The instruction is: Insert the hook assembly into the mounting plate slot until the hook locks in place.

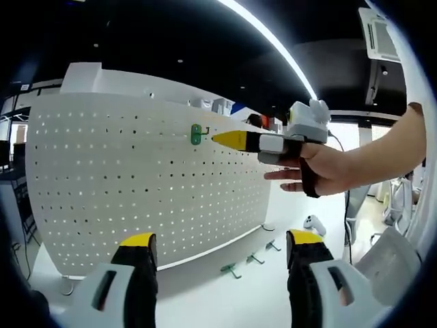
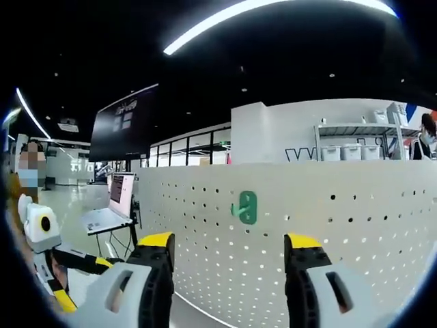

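The left gripper (image 1: 220, 249), its yellow-tipped jaws spread wide with nothing between them, faced a white perforated metal mounting plate (image 1: 130, 184) that stood upright on the white worktop (image 1: 225, 301). A small green plastic hook assembly (image 1: 196, 134) sat on the plate, high above and slightly to the left of the jaws. The right gripper (image 1: 229, 139) reached in from the right, held in a person's hand (image 1: 321, 167), its yellow tip just beside the green hook; whether tip and hook touched could not be told from this angle. Several loose hooks, one green (image 1: 230, 270) and others grey (image 1: 255, 258), lay on the worktop ahead of the left gripper, between its jaws and the foot of the plate.

In the right gripper view, the right gripper (image 2: 229, 249) pointed at the same plate (image 2: 328, 239), jaws parted and empty, with the green hook (image 2: 246, 207) fixed on the plate straight ahead, just above the gap between the jaw tips. The left gripper (image 2: 51, 273) appeared low at the left, beyond the left jaw. An open laptop (image 2: 113, 205) stood on a stand further back on that side.
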Demonstrator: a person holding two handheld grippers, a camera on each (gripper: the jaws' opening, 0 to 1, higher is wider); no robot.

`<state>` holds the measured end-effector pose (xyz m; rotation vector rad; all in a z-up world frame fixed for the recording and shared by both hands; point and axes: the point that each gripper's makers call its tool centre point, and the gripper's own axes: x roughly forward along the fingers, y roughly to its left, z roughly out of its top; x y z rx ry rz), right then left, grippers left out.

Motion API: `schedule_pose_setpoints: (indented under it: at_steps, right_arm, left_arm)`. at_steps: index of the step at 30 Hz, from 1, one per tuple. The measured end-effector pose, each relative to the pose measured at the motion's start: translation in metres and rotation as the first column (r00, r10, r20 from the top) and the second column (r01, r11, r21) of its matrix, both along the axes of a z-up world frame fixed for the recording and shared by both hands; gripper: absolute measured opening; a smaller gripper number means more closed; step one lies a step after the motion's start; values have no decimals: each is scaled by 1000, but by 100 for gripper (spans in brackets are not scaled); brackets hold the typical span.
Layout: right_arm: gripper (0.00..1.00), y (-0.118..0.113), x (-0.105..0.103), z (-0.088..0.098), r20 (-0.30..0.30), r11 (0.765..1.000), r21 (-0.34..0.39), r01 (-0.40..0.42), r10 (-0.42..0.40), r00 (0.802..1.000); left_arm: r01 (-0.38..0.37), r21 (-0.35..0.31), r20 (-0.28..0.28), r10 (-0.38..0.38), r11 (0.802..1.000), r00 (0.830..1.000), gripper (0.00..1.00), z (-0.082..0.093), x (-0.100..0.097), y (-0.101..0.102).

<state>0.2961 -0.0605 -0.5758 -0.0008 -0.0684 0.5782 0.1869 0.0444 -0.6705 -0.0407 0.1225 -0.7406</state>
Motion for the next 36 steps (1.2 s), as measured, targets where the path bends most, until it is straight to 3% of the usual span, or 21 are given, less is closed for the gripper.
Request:
schedule_pose_setpoints:
  at_steps: [13,23,36]
  right_arm:
    - [64,-28,-25,-30,-55,1000,-8,6,-7,998]
    - [64,-37,-47,-52,-82,999,-43,-1,-2,997]
    - [64,-51,-67,-70,-112,999,-32,24,-28,993]
  left_arm:
    - [1,4,-7,-1,1000,1000,80,-4,0,1]
    - [2,3,-11,-2,1000,1000,80,-5,0,1]
    - [2,2,-18,-2,1000,1000,80,-7,-2,3]
